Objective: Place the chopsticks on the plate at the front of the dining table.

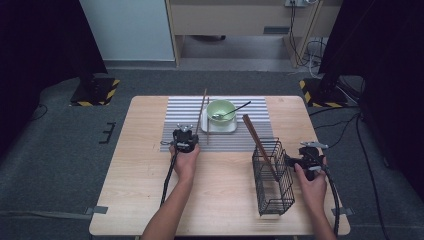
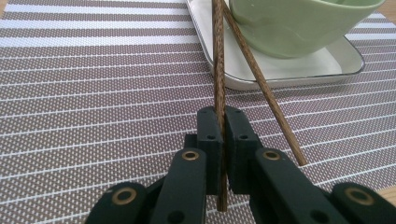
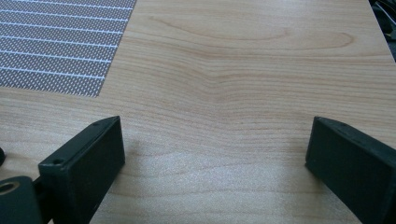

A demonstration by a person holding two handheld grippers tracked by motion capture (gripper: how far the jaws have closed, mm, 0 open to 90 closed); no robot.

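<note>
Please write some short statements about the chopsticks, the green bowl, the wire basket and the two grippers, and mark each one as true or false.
1. The left gripper is shut on a dark brown wooden chopstick. True.
2. The right gripper holds a metal spoon. False: its jaws stand wide open above the bare light wooden table.
3. The pale green round bowl sits on a white square plate. True.
4. The black wire basket contains nothing. False: brown chopsticks lean inside it.
5. A second brown chopstick lies flat on the striped mat. False: it leans across the plate's rim.
</note>
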